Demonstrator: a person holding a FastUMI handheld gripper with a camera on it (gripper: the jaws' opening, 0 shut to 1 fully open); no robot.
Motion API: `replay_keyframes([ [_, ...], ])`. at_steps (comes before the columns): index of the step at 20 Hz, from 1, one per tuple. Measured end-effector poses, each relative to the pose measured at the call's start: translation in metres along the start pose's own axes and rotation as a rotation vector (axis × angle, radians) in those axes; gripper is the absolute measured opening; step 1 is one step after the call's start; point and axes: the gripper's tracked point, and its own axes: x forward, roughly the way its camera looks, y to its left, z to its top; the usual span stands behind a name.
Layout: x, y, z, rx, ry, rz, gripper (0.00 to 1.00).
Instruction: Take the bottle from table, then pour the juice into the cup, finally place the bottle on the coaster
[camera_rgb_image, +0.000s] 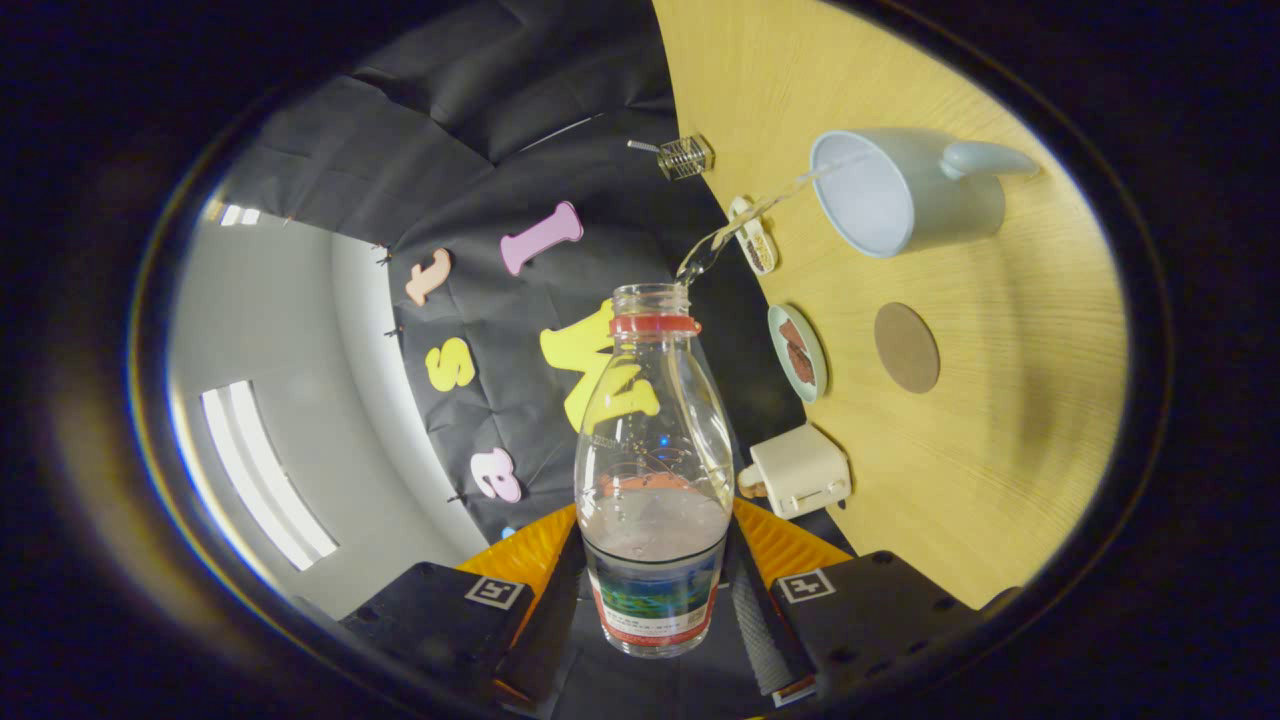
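My jaws grip the bottle (655, 500), tilted over the counter (1000, 450), its stream arcing into the cup (900, 195). Pouring is underway, I judge. Next: right it, then set it on the coaster (907, 347) beside the cup.

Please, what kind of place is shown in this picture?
Probably a staged recording booth rather than a real kitchen: a wooden table backed by a black cloth wall, set with a cup and a coaster. The claw grips a bottle, pouring toward the cup.
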Motion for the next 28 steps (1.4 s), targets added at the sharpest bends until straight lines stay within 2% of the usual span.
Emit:
replay_keyframes([
  [14,0.008,0.015,-0.007,0.099,0.010,-0.016,0.77],
  [28,0.019,0.063,-0.005,0.218,0.015,0.038,0.77],
])
